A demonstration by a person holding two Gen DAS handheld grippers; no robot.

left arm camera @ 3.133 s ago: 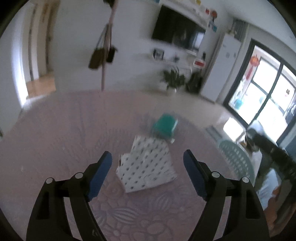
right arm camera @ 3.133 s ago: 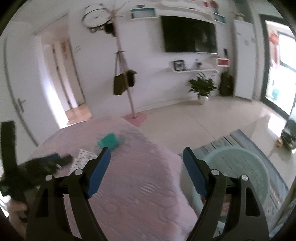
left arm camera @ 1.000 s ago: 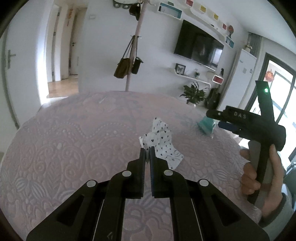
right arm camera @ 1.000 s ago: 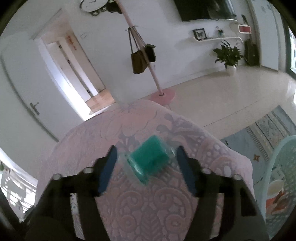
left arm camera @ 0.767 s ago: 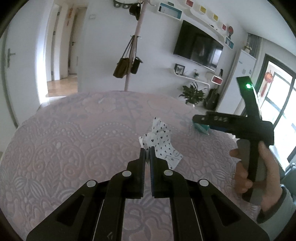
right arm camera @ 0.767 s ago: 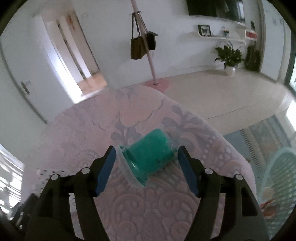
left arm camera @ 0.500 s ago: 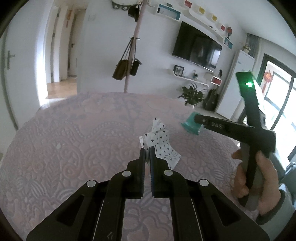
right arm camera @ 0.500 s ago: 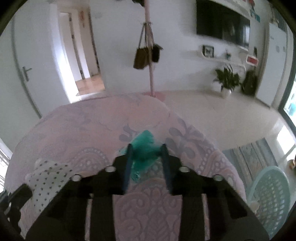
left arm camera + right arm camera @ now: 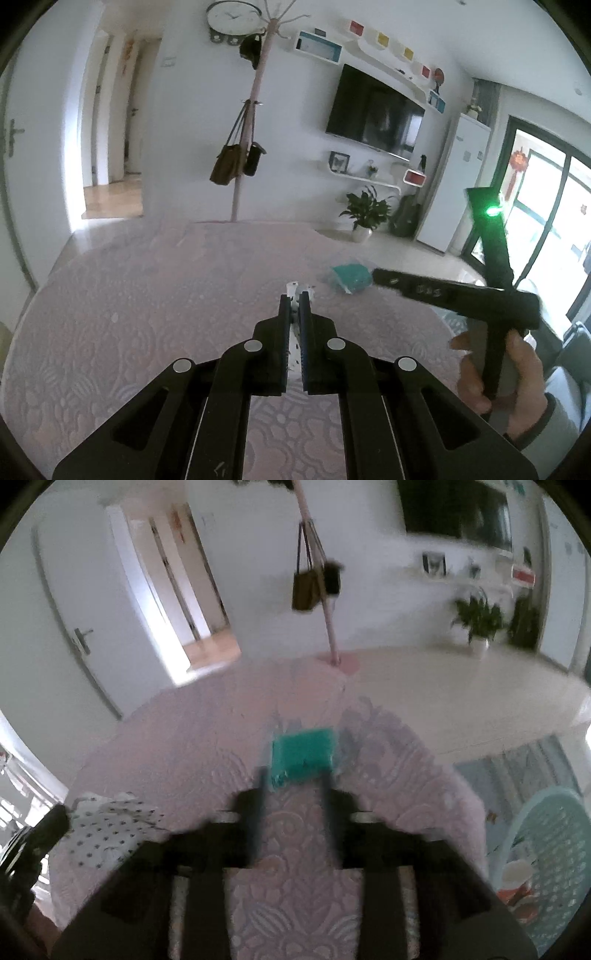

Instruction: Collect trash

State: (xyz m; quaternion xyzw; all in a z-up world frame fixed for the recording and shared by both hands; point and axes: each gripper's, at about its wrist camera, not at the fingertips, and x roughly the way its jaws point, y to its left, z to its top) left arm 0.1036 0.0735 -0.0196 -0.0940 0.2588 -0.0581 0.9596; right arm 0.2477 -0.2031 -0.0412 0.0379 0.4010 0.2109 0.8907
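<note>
My left gripper (image 9: 294, 295) is shut on a white dotted wrapper (image 9: 294, 289), pinched between the jaws and lifted over the pink table (image 9: 147, 314). The same wrapper (image 9: 107, 834) shows at the lower left of the right wrist view. My right gripper (image 9: 295, 775) is blurred; its jaws stand against both sides of a teal packet in clear film (image 9: 303, 755), held over the table's right part. In the left wrist view the packet (image 9: 351, 278) sits at the tip of the right gripper (image 9: 376, 275).
A pale green plastic basket (image 9: 546, 853) with some trash inside stands on the floor beyond the table's right edge. A coat stand (image 9: 243, 147) with bags, a potted plant (image 9: 365, 216) and a wall TV (image 9: 373, 110) are behind the table.
My left gripper has lifted the dotted wrapper off the table and raised its view. My right gripper closed on the teal packet and is moving with it, blurred.
</note>
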